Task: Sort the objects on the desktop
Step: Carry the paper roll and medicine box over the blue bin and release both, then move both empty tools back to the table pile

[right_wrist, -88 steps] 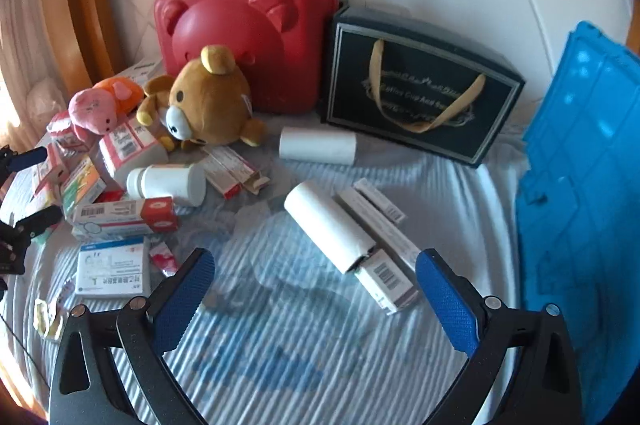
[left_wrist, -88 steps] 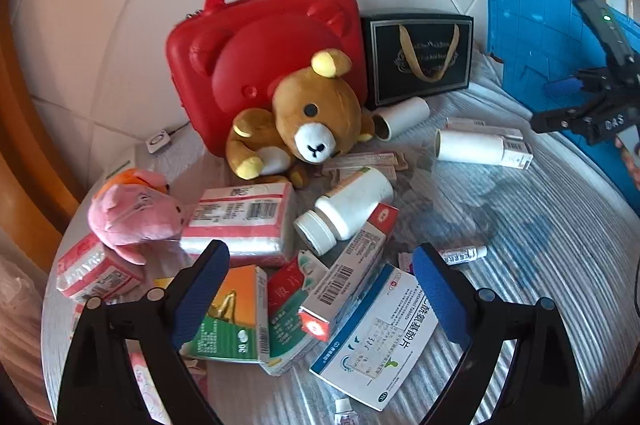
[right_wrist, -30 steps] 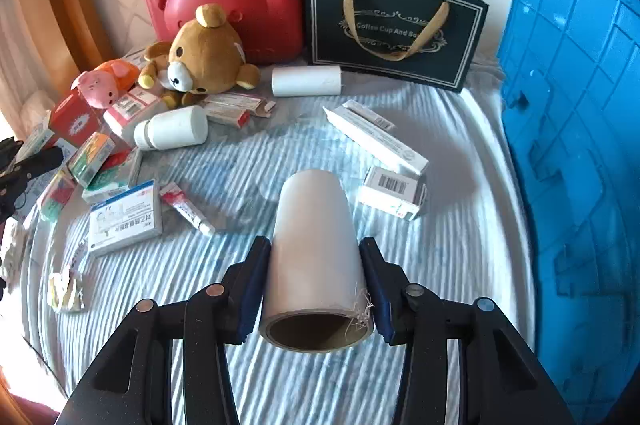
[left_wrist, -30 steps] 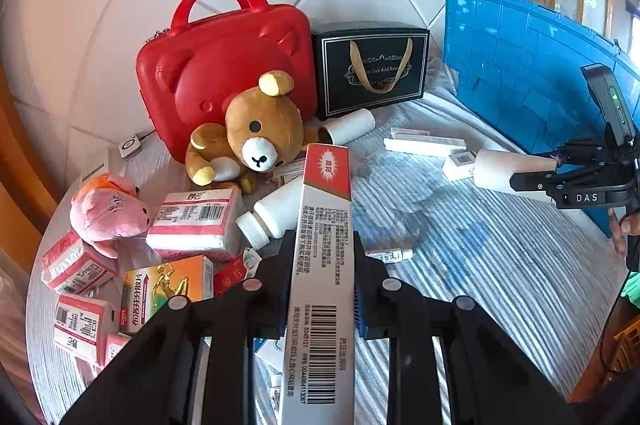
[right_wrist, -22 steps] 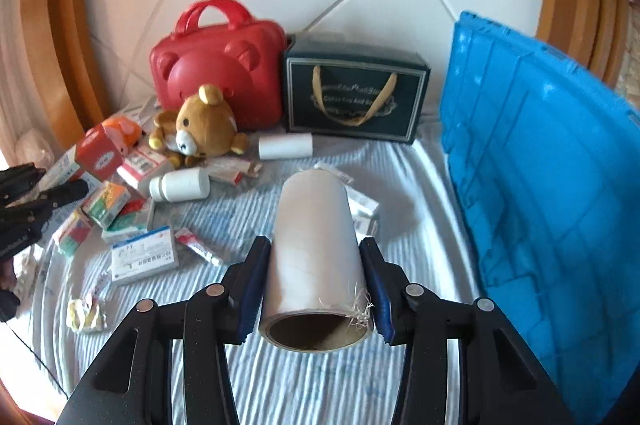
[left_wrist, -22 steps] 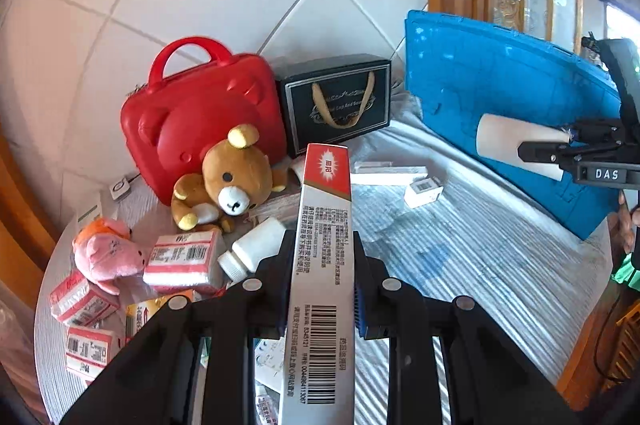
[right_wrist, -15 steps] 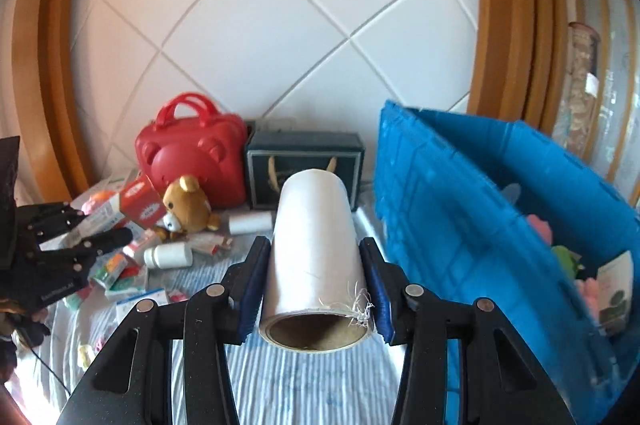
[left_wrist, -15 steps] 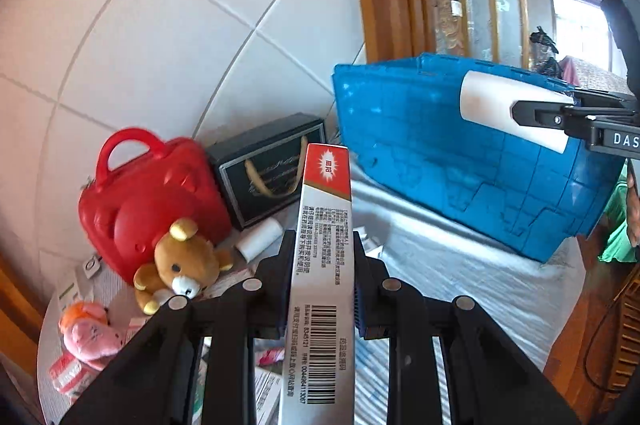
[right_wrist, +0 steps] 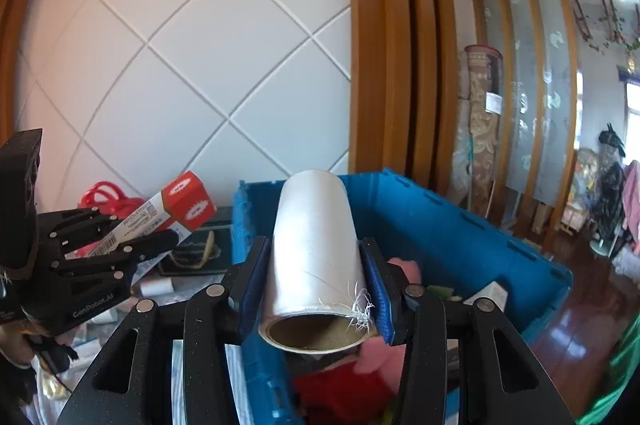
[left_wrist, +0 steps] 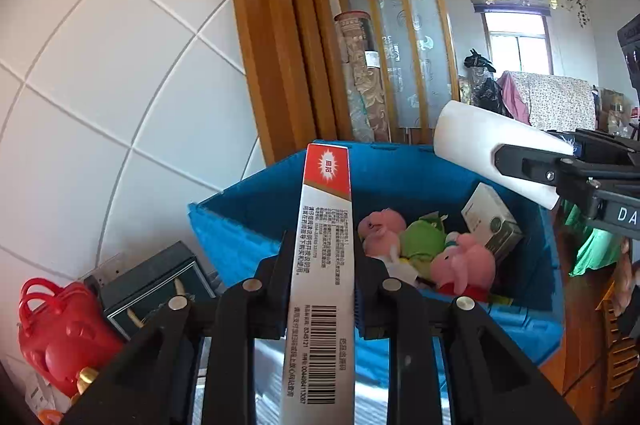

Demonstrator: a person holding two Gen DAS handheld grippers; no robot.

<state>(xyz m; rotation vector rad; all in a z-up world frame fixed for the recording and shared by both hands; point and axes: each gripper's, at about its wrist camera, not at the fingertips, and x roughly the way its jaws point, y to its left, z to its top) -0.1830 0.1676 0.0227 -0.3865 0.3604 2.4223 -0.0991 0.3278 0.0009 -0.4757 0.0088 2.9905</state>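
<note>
Over the blue crate, both grippers clamp lengthwise, seemingly crate-pointing items: box, roll.

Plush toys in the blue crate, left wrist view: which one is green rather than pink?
The middle plush toy, green, lies between two pink plush toys in the blue crate.

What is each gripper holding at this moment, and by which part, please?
The left gripper clamps a long red-and-white box across its narrow sides, near the barcode end. The right gripper clamps a white roll across its sides, near the open core end.

Plush toys in crate — handbag left
</note>
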